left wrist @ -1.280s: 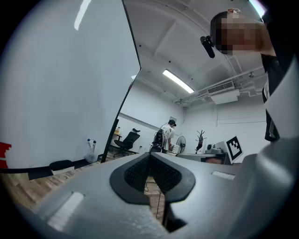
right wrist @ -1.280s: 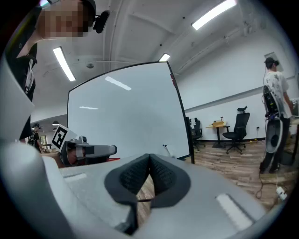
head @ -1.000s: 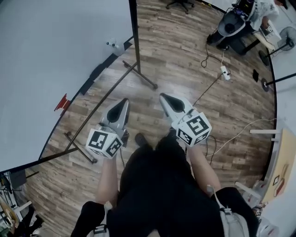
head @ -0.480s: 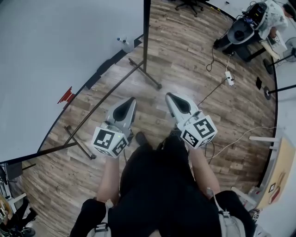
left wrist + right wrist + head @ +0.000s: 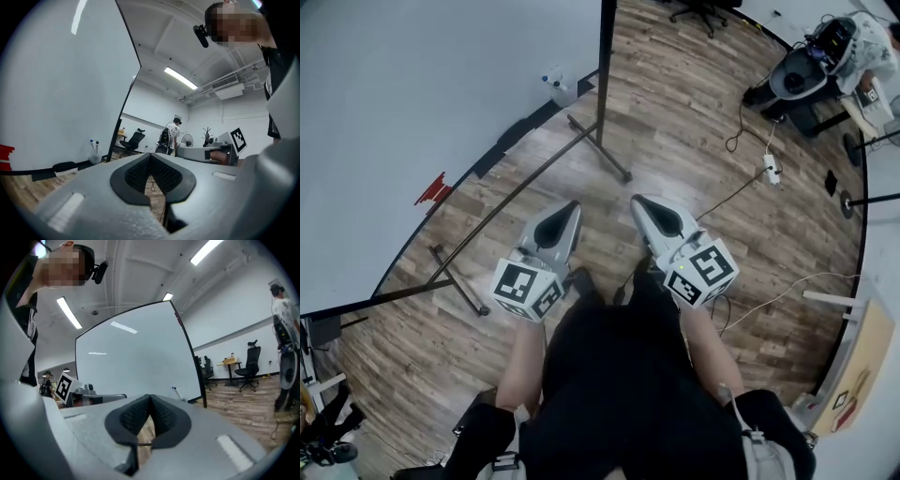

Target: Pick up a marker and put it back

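Observation:
Two markers [image 5: 551,82] stand in a clear cup on the tray of a big whiteboard [image 5: 422,112], far ahead of both grippers. In the left gripper view the markers [image 5: 94,144] show small at the board's lower edge; in the right gripper view the markers [image 5: 176,390] sit just past the jaws. My left gripper [image 5: 569,207] and right gripper [image 5: 638,202] are held side by side above the wooden floor, both pointing forward. The left gripper [image 5: 150,157] and the right gripper [image 5: 150,398] are shut with nothing between their pads.
The whiteboard's black stand [image 5: 602,141] has feet spreading over the floor ahead. A red item [image 5: 432,188] and a black eraser [image 5: 64,166] sit along the board's lower edge. A power strip [image 5: 772,170] with cables lies to the right. A person [image 5: 861,37] stands at the far right.
In the head view the whiteboard and stand have shifted right and the markers sit nearer the top centre. Both grippers stay shut, side by side, about where they were.

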Motion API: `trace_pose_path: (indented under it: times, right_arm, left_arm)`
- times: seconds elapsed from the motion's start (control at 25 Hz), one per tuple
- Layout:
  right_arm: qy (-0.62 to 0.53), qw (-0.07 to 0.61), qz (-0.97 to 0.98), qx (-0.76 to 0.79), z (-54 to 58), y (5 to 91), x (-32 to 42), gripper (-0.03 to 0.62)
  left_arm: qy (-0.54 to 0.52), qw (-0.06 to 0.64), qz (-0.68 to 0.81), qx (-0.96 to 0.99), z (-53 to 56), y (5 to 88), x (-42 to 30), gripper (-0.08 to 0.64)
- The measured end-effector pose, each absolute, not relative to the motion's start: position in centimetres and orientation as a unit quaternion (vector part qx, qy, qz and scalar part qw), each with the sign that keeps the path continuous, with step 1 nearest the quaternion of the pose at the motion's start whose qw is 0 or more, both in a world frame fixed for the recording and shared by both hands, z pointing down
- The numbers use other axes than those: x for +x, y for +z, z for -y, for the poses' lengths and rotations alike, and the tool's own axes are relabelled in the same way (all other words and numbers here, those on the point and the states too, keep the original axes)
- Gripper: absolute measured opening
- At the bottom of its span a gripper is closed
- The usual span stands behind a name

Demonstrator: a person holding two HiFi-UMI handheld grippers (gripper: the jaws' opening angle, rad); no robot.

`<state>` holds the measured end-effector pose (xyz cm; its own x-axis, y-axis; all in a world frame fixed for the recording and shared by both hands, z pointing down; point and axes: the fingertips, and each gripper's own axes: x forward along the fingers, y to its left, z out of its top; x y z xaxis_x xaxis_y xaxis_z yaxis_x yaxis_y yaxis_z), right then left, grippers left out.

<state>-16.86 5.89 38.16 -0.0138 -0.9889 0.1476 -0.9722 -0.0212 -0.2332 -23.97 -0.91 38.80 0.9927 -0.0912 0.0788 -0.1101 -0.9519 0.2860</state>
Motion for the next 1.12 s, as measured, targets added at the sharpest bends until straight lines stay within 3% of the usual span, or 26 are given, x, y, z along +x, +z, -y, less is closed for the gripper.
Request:
trace_pose_path:
  times: [0.68,1.12]
  right_arm:
    - [-0.127,0.019,-0.818,-0.56,-4.5,36.7,-1.1,0.002]
    - [-0.158,0.018,-0.859,-0.486,-3.5,39.7,3.3,0.002]
  left_arm:
    - [0.032,0.126,0.211,0.969,-0.9,36.9,-9.4,0.011]
    - [0.05,0.137,0.339,0.929,-2.1,39.0,-8.9,0.011]
